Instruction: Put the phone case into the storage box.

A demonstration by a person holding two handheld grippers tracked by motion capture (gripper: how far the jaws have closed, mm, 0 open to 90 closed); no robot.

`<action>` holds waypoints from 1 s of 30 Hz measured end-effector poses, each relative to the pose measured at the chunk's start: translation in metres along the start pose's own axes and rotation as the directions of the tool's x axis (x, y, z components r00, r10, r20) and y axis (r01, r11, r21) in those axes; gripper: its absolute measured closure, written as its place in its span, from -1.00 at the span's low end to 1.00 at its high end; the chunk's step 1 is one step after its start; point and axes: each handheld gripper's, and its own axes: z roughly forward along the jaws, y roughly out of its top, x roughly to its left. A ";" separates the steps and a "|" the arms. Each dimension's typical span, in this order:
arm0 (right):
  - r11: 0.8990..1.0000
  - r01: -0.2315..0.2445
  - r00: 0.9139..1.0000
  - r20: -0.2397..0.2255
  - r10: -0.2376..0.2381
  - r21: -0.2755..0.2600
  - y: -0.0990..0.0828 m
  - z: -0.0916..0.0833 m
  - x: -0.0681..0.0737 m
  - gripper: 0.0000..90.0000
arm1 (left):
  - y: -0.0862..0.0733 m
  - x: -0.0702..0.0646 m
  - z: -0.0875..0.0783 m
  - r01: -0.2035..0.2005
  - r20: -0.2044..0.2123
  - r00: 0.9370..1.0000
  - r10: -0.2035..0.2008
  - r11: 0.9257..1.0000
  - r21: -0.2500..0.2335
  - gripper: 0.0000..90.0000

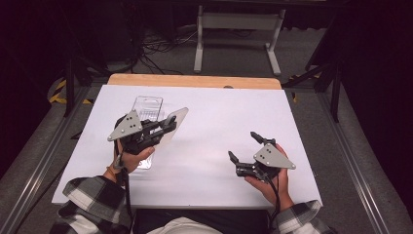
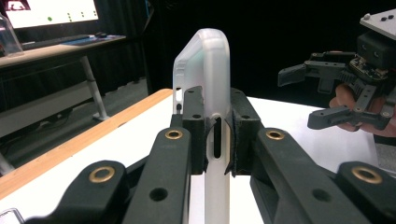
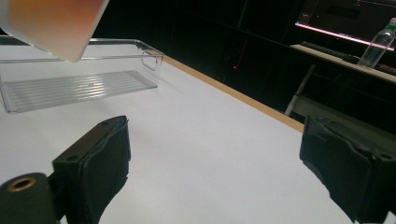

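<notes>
Phone case clamped at left, its lower end cut off.
Left hand-held gripper (image 2: 217, 140) pinches the frosted phone case (image 2: 205, 70) upright above the clear tray (image 1: 146, 109); right hand-held gripper (image 1: 246, 146), lower right, gapes empty over the table (image 1: 219, 117).

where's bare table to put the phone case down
The white table is bare between the left gripper holding the phone case and the open right gripper, also along the far edge right of the clear tray. It is crowded around the tray at the left.
</notes>
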 end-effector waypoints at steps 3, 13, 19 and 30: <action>1.000 0.019 1.000 0.002 -0.019 0.009 -0.004 -0.003 0.001 -0.77 | 0.000 0.001 0.000 -0.001 0.004 1.000 0.001 1.000 0.003 0.79; 0.999 0.035 0.999 0.003 -0.035 0.031 -0.008 -0.004 0.002 -0.76 | 0.001 0.003 -0.001 -0.006 0.003 1.000 0.006 1.000 0.011 0.79; 0.998 0.049 0.999 -0.002 -0.049 0.044 -0.010 0.000 0.002 -0.75 | 0.001 0.009 -0.006 -0.006 -0.001 1.000 0.006 1.000 0.016 0.79; 0.998 0.041 0.999 -0.019 -0.040 0.057 -0.013 0.003 0.001 -0.74 | 0.000 0.024 -0.011 0.013 -0.012 1.000 -0.013 1.000 0.027 0.79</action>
